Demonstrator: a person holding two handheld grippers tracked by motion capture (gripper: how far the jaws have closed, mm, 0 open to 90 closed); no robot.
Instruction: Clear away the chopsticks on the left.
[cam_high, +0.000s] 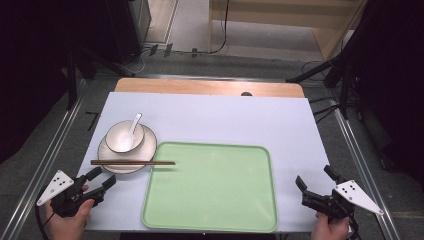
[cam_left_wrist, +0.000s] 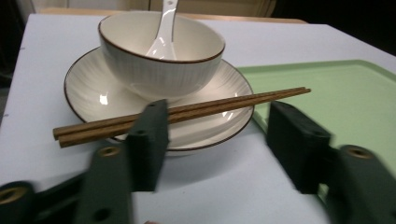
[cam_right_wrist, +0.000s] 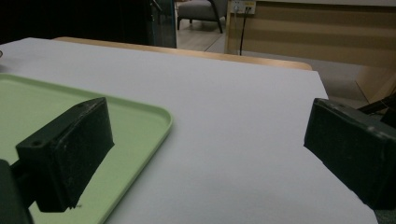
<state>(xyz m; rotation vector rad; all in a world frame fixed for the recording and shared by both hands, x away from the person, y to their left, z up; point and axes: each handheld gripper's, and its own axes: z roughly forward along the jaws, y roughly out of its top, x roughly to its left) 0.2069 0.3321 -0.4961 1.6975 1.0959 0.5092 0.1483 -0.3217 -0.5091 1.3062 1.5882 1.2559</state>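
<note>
Here, left gripper (cam_high: 102, 180) faced the chopsticks (cam_high: 133, 162).
Jaws stood half open, empty; right gripper (cam_high: 312, 187) wide, empty. Chopsticks looked light, stiff, slippery: best pinched mid-length, where they overhung the plate (cam_high: 112, 162).

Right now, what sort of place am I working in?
Probably a lab or studio set up for recording: a white-covered table ringed by dark stands, floor cables, and staged tableware: bowl, chopsticks, green tray.

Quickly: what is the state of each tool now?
Left tool: open, holding nothing, near the chopsticks.
Right tool: open, holding nothing.
</note>
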